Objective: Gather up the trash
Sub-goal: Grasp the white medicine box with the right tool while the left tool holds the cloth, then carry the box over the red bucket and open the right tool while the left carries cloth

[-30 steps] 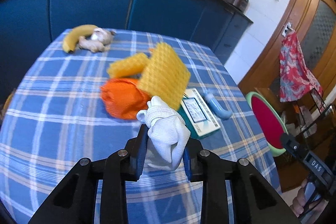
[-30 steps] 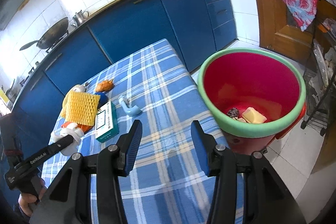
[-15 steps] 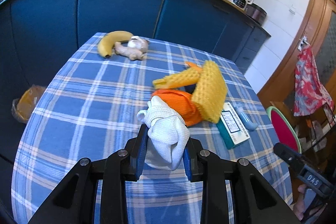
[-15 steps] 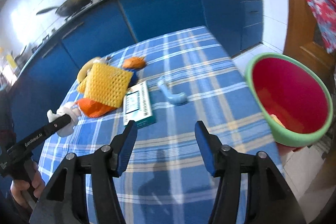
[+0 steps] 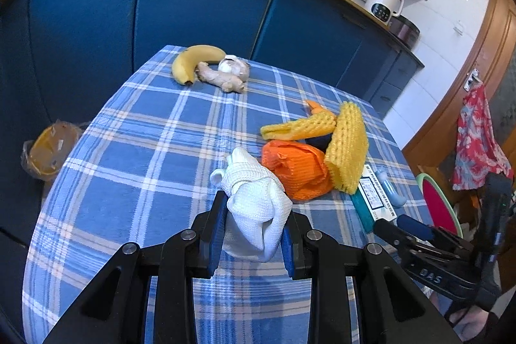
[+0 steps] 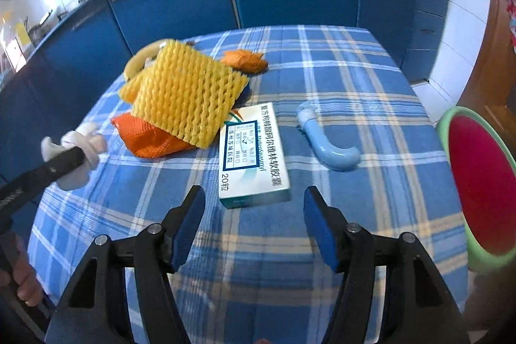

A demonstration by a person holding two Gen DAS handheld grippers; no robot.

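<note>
My left gripper (image 5: 253, 234) is shut on a white foam net (image 5: 254, 208), held above the blue checked tablecloth (image 5: 145, 150). Just beyond it lie an orange net (image 5: 295, 173) and yellow foam nets (image 5: 346, 147). My right gripper (image 6: 254, 215) hovers over the cloth with its jaws opening and nothing between them. A white and teal medicine box (image 6: 251, 153) lies right ahead of its fingertips, and a light blue curved tube (image 6: 329, 144) sits to the box's right. The red bin with a green rim (image 6: 480, 182) stands off the table's right side.
A banana (image 5: 193, 62), ginger (image 5: 219, 79) and garlic (image 5: 233, 66) lie at the table's far end. An orange peel (image 6: 245, 60) sits behind the yellow nets. Blue cabinets (image 5: 193, 12) run behind the table. A bagged object (image 5: 48, 150) is on the floor at left.
My right gripper swung left from the red bin to over the table in front of the medicine box, and its jaws widened. My left gripper drifted with the white net still held.
</note>
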